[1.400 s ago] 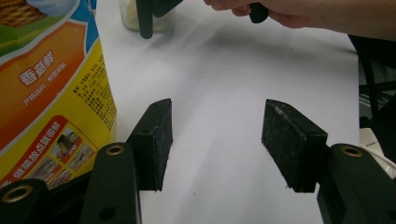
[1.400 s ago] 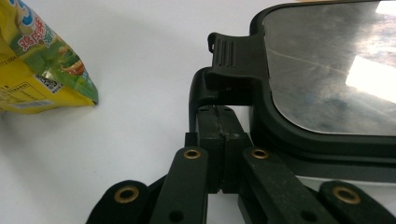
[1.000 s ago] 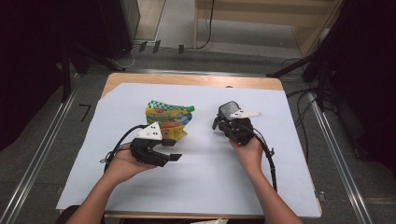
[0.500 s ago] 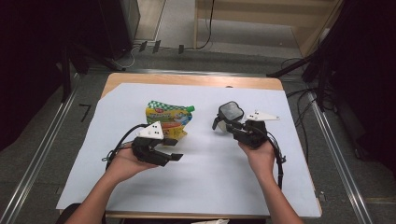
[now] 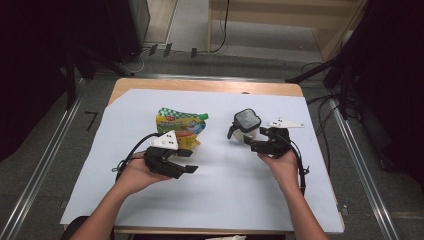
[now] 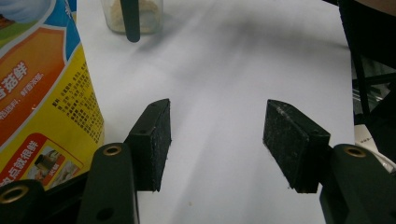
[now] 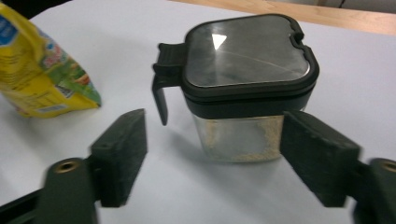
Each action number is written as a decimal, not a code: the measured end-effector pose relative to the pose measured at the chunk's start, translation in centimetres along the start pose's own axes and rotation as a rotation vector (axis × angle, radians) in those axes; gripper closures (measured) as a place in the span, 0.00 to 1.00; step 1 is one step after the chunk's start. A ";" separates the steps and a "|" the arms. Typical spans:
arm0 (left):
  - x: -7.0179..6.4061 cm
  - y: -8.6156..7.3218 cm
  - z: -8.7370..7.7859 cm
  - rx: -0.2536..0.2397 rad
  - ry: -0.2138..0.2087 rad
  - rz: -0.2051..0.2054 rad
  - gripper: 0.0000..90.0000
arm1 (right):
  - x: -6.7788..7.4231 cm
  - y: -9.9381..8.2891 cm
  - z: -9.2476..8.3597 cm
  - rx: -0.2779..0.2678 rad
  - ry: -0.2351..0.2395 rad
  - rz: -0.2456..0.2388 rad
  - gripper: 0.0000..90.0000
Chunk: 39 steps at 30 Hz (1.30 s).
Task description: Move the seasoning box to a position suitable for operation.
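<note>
The seasoning jar [image 7: 247, 93], a clear container with a dark hinged lid and a side handle, stood upright on the white sheet covering the counter [image 5: 210, 200], toward the right half. A layer of pale granules lay in its bottom; what they were could not be told. The right gripper [image 5: 258, 144] sat just beside it on the person's side, and its jaws had just been opening: in the right gripper view they stood spread to either side of the jar's lower body, pads clear of the glass, so the jar was released and rested on its own. To the jar's left, well apart, lay a yellow-and-green spouted refill pouch [image 5: 179, 129], flat on the sheet. The left gripper [image 5: 186, 169] rested low just in front of that pouch, jaws apart with nothing between them, the pouch's printed face just beside its left-hand pad.

The step in hand looked like setting the jar down and letting go. The next move probably called for the right gripper to draw back without tipping the jar, or for the left to take the pouch.
</note>
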<state>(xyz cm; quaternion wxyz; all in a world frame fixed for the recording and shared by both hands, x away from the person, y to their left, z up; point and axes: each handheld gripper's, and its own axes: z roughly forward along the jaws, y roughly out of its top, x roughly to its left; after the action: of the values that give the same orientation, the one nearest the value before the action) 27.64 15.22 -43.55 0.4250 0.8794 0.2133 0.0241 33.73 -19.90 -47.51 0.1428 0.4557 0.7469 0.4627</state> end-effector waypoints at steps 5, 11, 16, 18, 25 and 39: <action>0.0 -0.1 0.1 0.004 -0.003 -0.003 0.47 | -0.8 -0.1 1.1 -0.004 -0.012 0.014 0.17; -0.1 -0.2 0.2 0.006 -0.006 -0.005 0.47 | -1.3 0.0 2.4 -0.006 -0.031 -0.009 0.16; -0.1 -0.4 0.1 0.008 -0.005 -0.008 0.47 | -1.5 -0.3 3.8 -0.003 -0.038 -0.022 0.15; -0.2 -0.5 0.1 0.009 -0.004 -0.012 0.47 | -1.7 -0.5 4.3 -0.007 -0.040 -0.023 0.15; -0.3 -0.8 0.0 0.010 -0.002 -0.018 0.47 | -1.7 -0.7 6.0 -0.023 -0.060 -0.060 0.15; -0.5 -1.3 -0.3 0.010 0.008 -0.035 0.47 | -1.4 -0.8 7.0 -0.049 -0.086 -0.053 0.15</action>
<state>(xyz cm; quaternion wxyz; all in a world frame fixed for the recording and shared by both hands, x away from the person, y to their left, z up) 26.65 15.98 -44.25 0.4200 0.8776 0.2303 0.0191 38.58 -17.24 -52.17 0.1978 0.4516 0.7404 0.4569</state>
